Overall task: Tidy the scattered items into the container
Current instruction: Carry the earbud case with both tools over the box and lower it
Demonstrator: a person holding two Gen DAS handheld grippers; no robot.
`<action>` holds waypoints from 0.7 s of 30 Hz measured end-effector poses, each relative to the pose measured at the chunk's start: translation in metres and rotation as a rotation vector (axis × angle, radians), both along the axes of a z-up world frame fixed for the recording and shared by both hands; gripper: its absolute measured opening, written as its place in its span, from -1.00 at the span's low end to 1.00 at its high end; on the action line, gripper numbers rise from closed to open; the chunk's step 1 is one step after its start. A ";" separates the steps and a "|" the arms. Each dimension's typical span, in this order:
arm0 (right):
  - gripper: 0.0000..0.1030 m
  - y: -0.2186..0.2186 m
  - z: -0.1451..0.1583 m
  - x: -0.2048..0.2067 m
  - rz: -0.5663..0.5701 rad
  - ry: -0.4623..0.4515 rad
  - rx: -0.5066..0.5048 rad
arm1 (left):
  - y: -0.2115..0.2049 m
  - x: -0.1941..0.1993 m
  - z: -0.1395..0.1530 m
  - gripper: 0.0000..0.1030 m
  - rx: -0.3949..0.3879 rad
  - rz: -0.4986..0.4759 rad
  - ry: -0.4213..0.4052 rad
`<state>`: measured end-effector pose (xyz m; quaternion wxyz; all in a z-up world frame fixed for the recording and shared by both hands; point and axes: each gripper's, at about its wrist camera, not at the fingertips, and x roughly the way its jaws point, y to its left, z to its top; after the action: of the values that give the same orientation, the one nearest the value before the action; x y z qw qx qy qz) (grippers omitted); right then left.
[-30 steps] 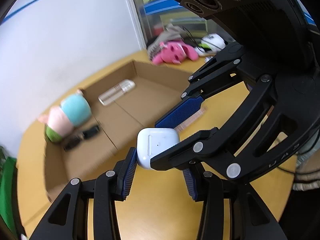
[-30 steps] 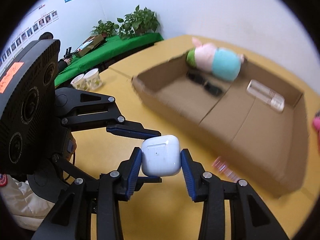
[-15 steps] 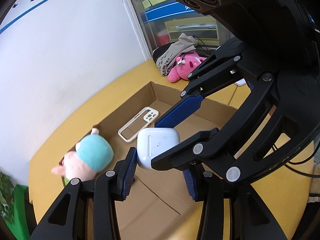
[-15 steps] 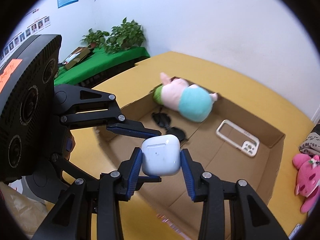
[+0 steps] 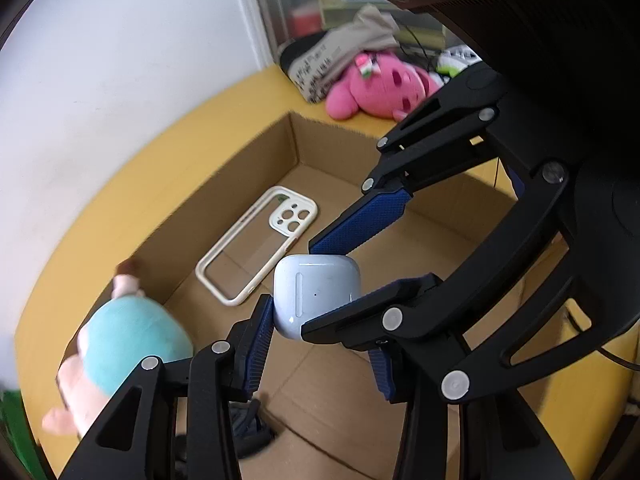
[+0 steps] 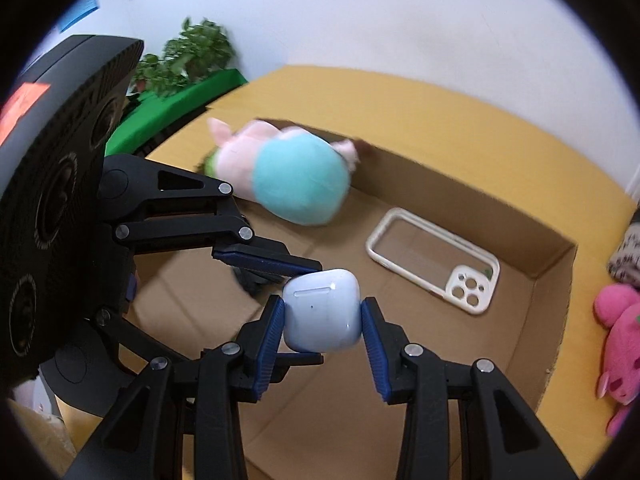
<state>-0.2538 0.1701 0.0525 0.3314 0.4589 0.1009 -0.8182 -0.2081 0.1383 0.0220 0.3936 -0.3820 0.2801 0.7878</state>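
While above the cardboard box (image 6: 552, 280), white earbud case (image 6: 320, 316) clamped between right gripper (image 6: 322, 320) pads, left gripper (image 5: 320, 320) pinching it too

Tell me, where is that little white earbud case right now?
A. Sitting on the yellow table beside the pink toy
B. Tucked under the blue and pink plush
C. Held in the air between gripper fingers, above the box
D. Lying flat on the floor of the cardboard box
C: the white earbud case is clamped by the right gripper, with the left gripper closed on it too, over the open cardboard box.
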 end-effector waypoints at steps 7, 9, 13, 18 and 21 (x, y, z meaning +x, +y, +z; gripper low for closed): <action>-0.25 0.017 -0.038 -0.034 -0.059 -0.100 -0.040 | 0.015 -0.030 -0.033 -0.08 -0.021 -0.010 -0.094; -0.25 0.017 -0.048 -0.040 -0.069 -0.133 -0.039 | 0.017 -0.035 -0.043 -0.08 -0.031 -0.012 -0.108; -0.34 0.016 -0.067 -0.050 -0.087 -0.185 -0.026 | 0.019 -0.040 -0.063 -0.08 -0.072 -0.004 -0.146; -0.47 0.014 -0.079 -0.053 -0.113 -0.197 -0.002 | 0.020 -0.046 -0.075 -0.08 -0.060 0.005 -0.169; -0.45 0.017 -0.080 -0.052 -0.126 -0.196 -0.010 | 0.021 -0.045 -0.075 -0.06 -0.056 0.001 -0.165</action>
<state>-0.3061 0.1872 -0.0271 0.2901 0.5406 0.0350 -0.7889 -0.2534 0.1594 -0.0529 0.4041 -0.4567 0.2685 0.7457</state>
